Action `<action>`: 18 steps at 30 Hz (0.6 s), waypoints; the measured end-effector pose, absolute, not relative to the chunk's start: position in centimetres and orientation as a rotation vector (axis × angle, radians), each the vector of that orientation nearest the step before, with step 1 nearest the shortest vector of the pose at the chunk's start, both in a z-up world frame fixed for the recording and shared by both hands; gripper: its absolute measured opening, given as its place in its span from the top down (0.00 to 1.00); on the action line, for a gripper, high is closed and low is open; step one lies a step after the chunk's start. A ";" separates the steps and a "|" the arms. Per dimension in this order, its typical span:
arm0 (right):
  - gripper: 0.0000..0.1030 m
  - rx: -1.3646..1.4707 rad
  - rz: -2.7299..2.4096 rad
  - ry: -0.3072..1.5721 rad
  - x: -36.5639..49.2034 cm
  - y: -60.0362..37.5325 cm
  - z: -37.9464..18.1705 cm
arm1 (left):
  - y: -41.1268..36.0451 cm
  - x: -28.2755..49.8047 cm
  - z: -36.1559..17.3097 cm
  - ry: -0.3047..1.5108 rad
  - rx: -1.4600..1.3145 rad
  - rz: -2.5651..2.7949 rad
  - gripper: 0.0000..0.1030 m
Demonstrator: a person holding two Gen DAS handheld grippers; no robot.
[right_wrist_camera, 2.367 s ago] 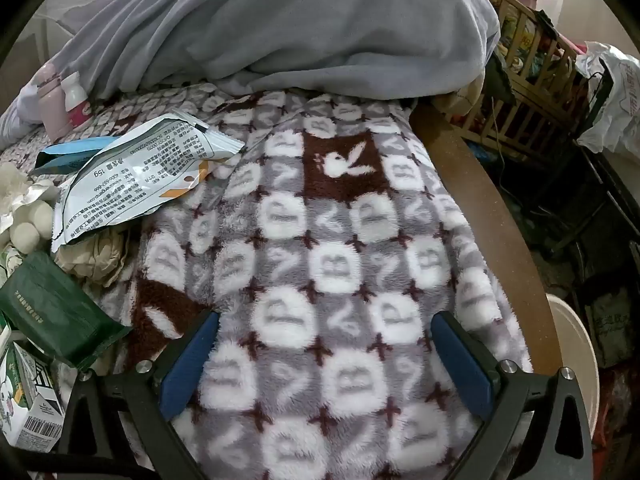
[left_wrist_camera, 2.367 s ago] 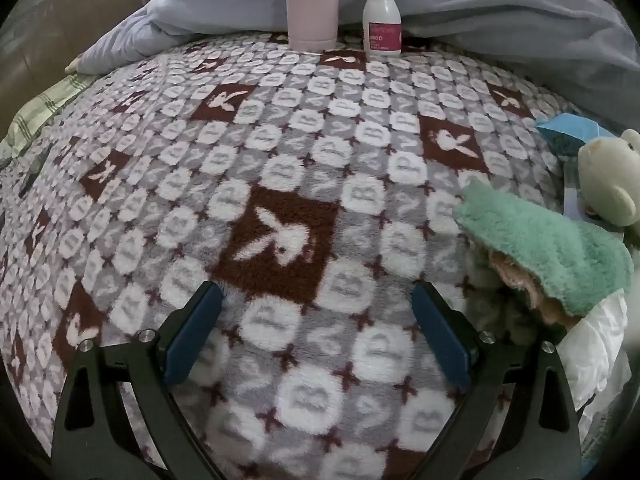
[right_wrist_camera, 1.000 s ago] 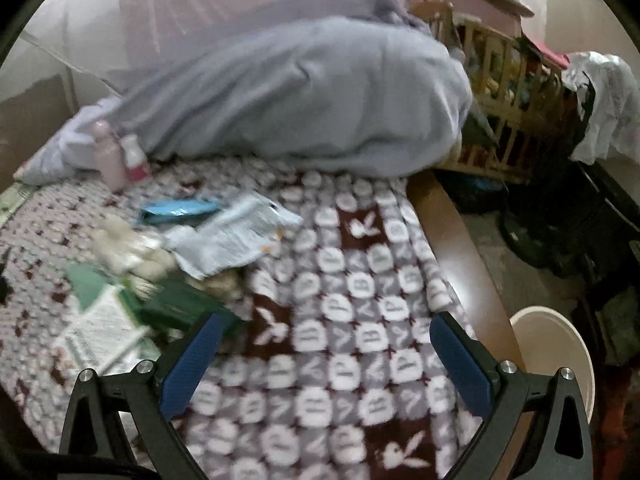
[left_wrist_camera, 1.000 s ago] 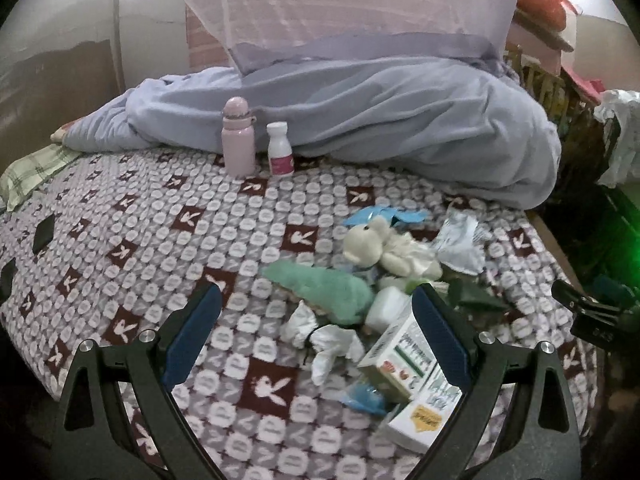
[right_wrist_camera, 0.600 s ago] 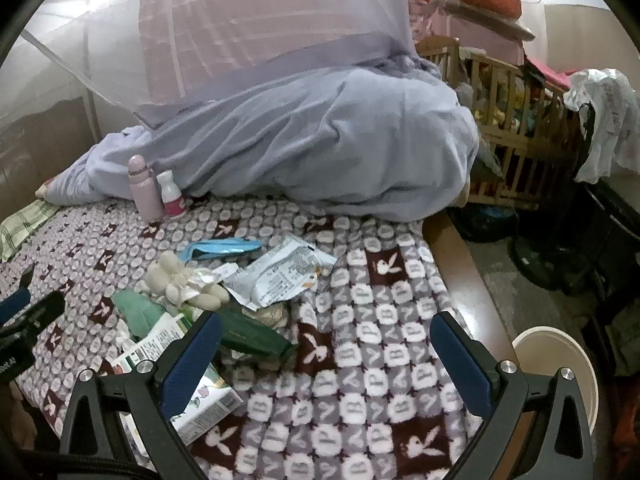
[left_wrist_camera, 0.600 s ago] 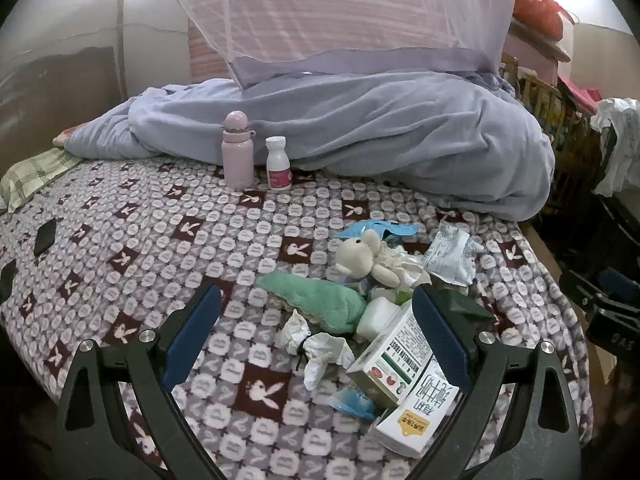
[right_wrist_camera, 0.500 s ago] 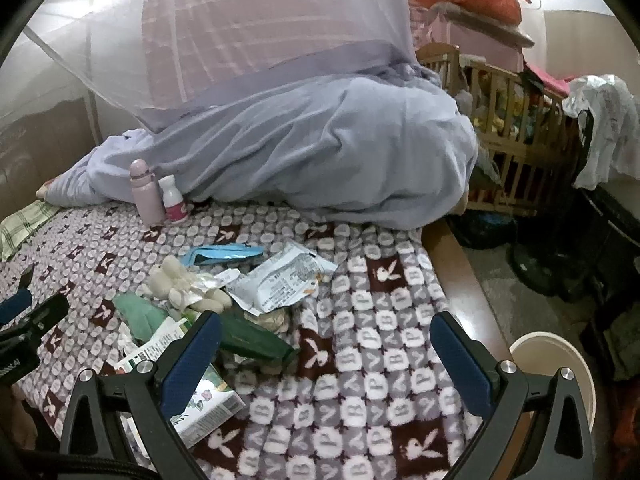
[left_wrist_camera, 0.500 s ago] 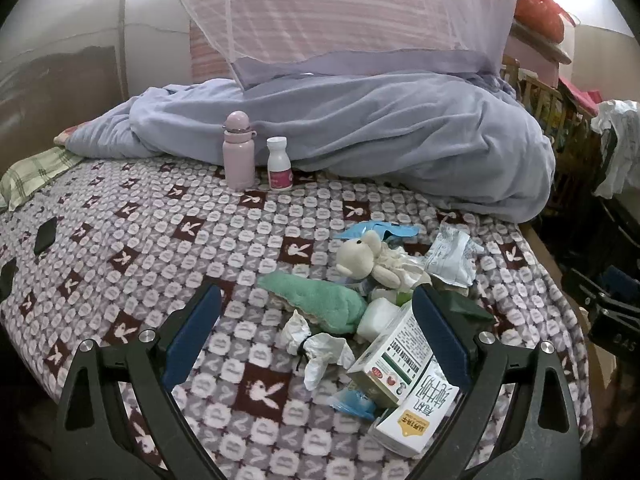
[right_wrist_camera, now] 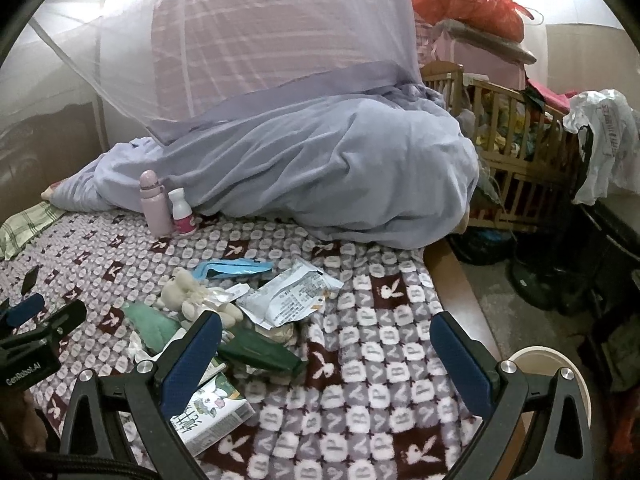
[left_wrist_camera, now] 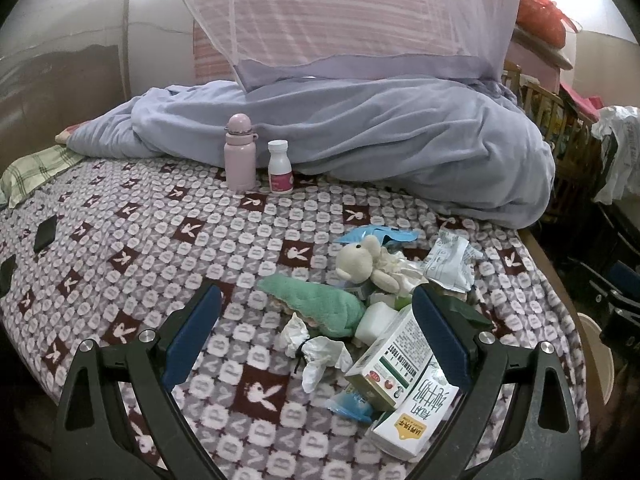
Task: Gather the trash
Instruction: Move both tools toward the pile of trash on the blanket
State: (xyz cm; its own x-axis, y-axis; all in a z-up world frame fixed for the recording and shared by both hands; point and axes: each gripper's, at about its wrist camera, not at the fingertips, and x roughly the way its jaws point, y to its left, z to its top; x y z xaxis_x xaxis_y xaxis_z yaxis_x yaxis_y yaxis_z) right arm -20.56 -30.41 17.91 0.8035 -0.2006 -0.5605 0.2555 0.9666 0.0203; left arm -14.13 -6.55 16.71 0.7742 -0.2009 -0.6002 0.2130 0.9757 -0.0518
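Observation:
A heap of trash lies on the patterned bed blanket [left_wrist_camera: 160, 232]: crumpled tissues [left_wrist_camera: 316, 352], a cardboard box [left_wrist_camera: 390, 364], a white carton [left_wrist_camera: 416, 416], a silver wrapper [left_wrist_camera: 450, 260], a blue wrapper [left_wrist_camera: 376, 234] and a dark green packet [right_wrist_camera: 260, 350]. A cream plush toy [left_wrist_camera: 362, 262] and a green cloth [left_wrist_camera: 316, 300] lie among them. My left gripper [left_wrist_camera: 316, 340] is open and empty, above the heap's near side. My right gripper [right_wrist_camera: 326, 364] is open and empty, right of the heap. A white bin [right_wrist_camera: 560, 376] stands on the floor beside the bed.
A pink bottle [left_wrist_camera: 239, 154] and a white pill bottle [left_wrist_camera: 279, 166] stand at the back by a bunched blue duvet [left_wrist_camera: 400, 140]. A mosquito net hangs above. A wooden crib [right_wrist_camera: 516, 152] and the wooden bed edge [right_wrist_camera: 464, 292] lie to the right.
Both grippers have pulled back and up from close to the blanket, so the whole heap and bed have come into view. Both stay open and empty.

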 end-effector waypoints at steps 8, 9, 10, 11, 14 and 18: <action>0.00 0.090 -0.244 0.588 -20.6 -30.3 18.0 | -6.7 -14.0 16.8 0.651 0.021 -0.221 0.07; 0.00 0.086 -0.244 0.589 -20.6 -30.2 18.0 | -6.8 -13.9 16.7 0.653 0.022 -0.221 0.07; 0.00 0.086 -0.245 0.589 -20.6 -30.3 18.0 | -6.7 -14.0 16.7 0.651 0.024 -0.220 0.07; 0.00 0.084 -0.245 0.589 -20.5 -30.3 18.0 | -6.8 -14.0 16.7 0.649 0.024 -0.218 0.07; 0.00 0.085 -0.239 0.598 -20.3 -30.3 18.0 | -6.7 -14.0 16.7 0.648 0.024 -0.219 0.07; 0.00 0.076 -0.239 0.611 -20.1 -30.2 17.8 | -6.7 -13.6 16.5 0.657 0.027 -0.210 0.07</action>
State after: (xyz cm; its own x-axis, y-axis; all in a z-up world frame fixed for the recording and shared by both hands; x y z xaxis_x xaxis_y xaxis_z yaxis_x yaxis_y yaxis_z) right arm -20.09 -30.23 17.75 0.7928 -0.1996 -0.5759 0.2442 0.9697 0.0002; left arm -13.63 -6.66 16.54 0.7717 -0.1853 -0.6084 0.2021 0.9785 -0.0417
